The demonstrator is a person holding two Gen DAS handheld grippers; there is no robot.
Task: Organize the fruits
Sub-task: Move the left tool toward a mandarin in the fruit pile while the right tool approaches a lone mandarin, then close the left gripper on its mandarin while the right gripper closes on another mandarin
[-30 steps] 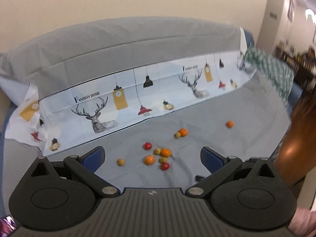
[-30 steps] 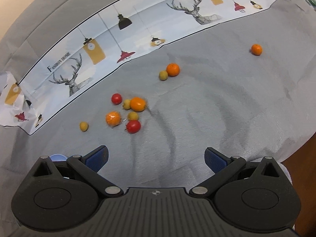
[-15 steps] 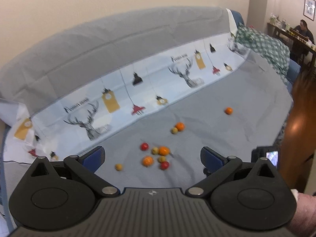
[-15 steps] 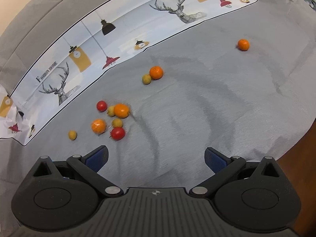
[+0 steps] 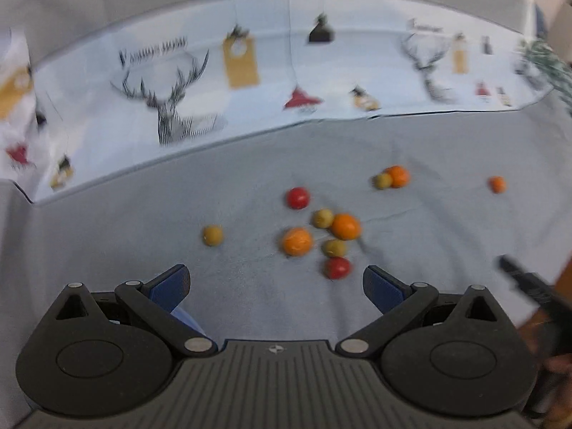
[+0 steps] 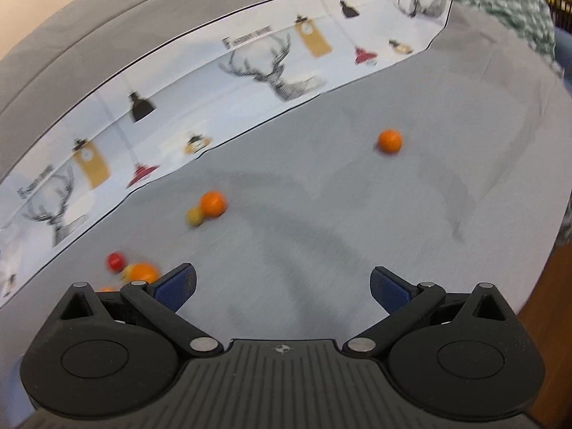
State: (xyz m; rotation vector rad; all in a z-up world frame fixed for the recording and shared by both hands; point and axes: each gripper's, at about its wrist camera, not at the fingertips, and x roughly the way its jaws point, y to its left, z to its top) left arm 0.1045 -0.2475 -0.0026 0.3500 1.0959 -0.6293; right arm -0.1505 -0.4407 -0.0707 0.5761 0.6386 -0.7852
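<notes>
Small fruits lie scattered on a grey cloth (image 5: 107, 236). In the left wrist view a cluster sits just ahead: two red ones (image 5: 297, 198) (image 5: 337, 267), two orange ones (image 5: 297, 241) (image 5: 344, 226), and several yellow-green ones, one lying alone (image 5: 212, 235) to the left. A pair, orange (image 5: 398, 176) and green (image 5: 382, 181), lies farther right, and a lone orange (image 5: 497, 184) beyond. My left gripper (image 5: 276, 282) is open above the cloth, holding nothing. My right gripper (image 6: 282, 284) is open too, with the pair (image 6: 212, 204) and the lone orange (image 6: 390, 140) ahead of it.
A white printed strip with deer and lamps (image 5: 171, 100) runs along the padded back (image 6: 107, 28). A green checked cloth (image 6: 507, 3) lies at the far right. The surface's right edge drops to a brown floor (image 6: 550, 293). The other gripper's dark body (image 5: 529, 286) shows at the right.
Both grippers have moved down and closer to the cloth. The left view now centres on the fruit cluster. The right view has swung right, so the cluster slides to its lower left.
</notes>
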